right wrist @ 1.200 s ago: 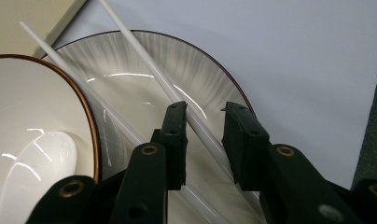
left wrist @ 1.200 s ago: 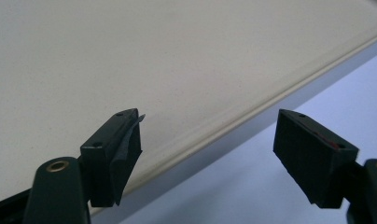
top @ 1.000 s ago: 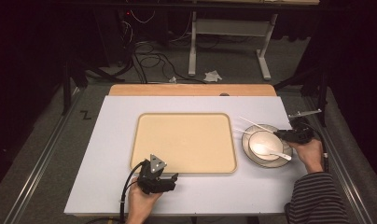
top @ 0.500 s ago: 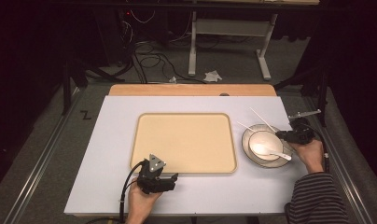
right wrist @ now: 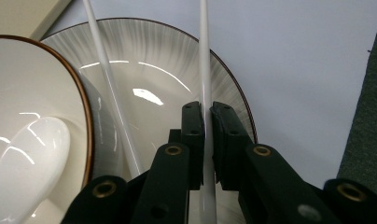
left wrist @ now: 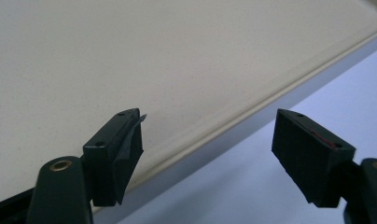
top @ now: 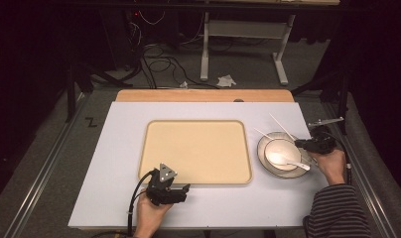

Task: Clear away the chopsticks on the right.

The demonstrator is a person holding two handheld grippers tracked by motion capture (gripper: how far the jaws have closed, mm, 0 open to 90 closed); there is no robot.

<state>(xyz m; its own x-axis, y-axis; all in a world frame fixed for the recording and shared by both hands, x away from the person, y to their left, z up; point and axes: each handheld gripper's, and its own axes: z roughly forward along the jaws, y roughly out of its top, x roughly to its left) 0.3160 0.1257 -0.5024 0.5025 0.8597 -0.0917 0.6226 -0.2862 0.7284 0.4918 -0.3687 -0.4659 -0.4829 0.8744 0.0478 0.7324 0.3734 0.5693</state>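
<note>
Beige tray (top: 196,151) mid-table, on white board (top: 119,163); cables (top: 154,52) + crumpled paper (top: 226,80) on floor behind.

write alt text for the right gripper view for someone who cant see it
The right gripper has its two black jaws shut on a white chopstick that runs up over a grey-streaked plate. A second white chopstick lies across the plate to the left, beside a brown-rimmed bowl holding a white spoon.

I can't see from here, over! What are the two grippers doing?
Right gripper just closed on one thin white chopstick. Left gripper open, at the beige rectangular tray's edge. Second white chopstick lies alongside on the grey-striped plate.
</note>
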